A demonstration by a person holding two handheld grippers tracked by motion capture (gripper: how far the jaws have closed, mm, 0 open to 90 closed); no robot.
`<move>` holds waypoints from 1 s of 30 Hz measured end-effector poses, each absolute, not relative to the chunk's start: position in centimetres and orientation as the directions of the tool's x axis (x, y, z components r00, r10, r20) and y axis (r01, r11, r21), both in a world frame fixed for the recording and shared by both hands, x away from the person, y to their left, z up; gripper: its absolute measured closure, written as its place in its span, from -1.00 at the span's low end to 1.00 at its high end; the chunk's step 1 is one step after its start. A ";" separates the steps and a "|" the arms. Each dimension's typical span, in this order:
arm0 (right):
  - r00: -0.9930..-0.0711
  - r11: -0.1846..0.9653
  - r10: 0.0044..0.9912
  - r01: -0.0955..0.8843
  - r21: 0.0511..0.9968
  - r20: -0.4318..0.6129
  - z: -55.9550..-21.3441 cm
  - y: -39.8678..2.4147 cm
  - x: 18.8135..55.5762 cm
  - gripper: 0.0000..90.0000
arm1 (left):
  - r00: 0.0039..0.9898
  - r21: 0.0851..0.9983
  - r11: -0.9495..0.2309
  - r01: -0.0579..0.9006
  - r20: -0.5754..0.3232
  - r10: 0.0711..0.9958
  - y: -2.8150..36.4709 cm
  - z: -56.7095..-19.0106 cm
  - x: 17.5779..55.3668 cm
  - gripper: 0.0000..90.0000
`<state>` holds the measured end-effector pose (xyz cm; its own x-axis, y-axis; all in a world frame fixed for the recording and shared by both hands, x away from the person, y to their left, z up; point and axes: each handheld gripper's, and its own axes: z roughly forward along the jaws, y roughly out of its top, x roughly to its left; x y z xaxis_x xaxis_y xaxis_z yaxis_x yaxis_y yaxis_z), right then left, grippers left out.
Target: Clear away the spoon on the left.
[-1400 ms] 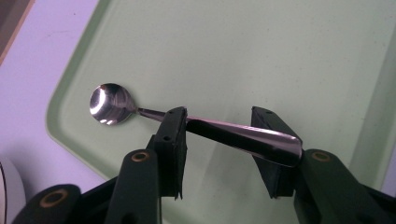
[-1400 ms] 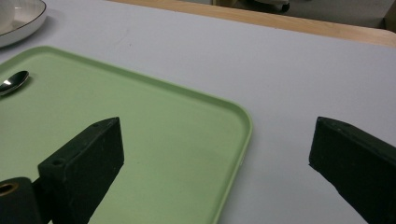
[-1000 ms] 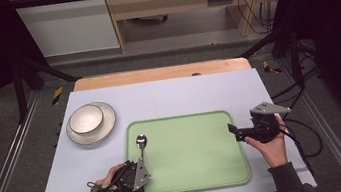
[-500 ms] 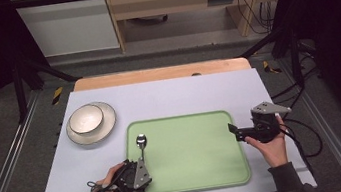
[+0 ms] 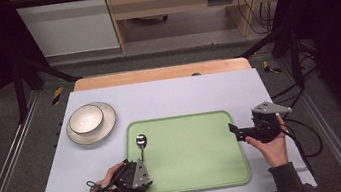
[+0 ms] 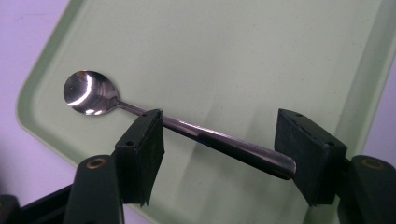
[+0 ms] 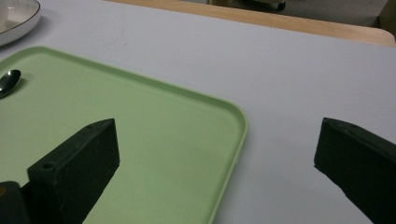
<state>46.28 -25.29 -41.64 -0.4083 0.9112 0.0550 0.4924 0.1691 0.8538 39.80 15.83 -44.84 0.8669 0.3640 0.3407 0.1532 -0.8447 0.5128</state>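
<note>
The spoon (image 6: 177, 126) lies on the green tray (image 6: 261, 56) near its left edge, handle between the left gripper (image 6: 224, 154), whose jaws have just been opening and stand clear of it. Its long axis runs away from the person, bowl far; the open right gripper (image 5: 236, 131) hovers well apart at the tray's right rim.

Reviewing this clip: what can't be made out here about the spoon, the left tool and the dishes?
- Spoon: its handle end in the high view is covered by the left tool.
- Left tool, jaws just opening: whether the far pad still touches the handle tip is unclear in the left gripper view.
- Bowl on plate: contents too small to tell in the high view; the right gripper view's edge cuts them off.
</note>
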 end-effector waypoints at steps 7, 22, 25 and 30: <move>-0.407 0.171 0.912 0.496 0.851 0.054 -41.7 -25.2 46.3 -0.99 | 0.868 0.522 -0.841 0.145 0.341 0.361 15.9 -44.6 39.7 -0.30; -0.405 0.169 0.913 0.484 0.859 0.049 -41.5 -25.4 46.2 -0.99 | 0.812 0.622 -0.758 0.197 0.330 0.482 17.3 -43.4 40.4 -0.35; -0.402 0.163 0.914 0.480 0.862 0.051 -41.4 -25.4 46.1 -0.99 | 0.784 0.675 -0.702 0.227 0.301 0.544 18.1 -42.9 40.8 -0.36; -0.398 0.160 0.916 0.473 0.866 0.048 -41.3 -25.6 46.0 -0.99 | 0.718 0.772 -0.576 0.269 0.237 0.654 19.7 -42.3 41.1 -0.36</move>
<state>46.03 -25.64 -41.26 -0.3980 0.9161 0.0484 0.4730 0.1598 0.8665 41.14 19.72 -42.32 0.7184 0.6539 0.2374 0.2686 -0.5755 0.7724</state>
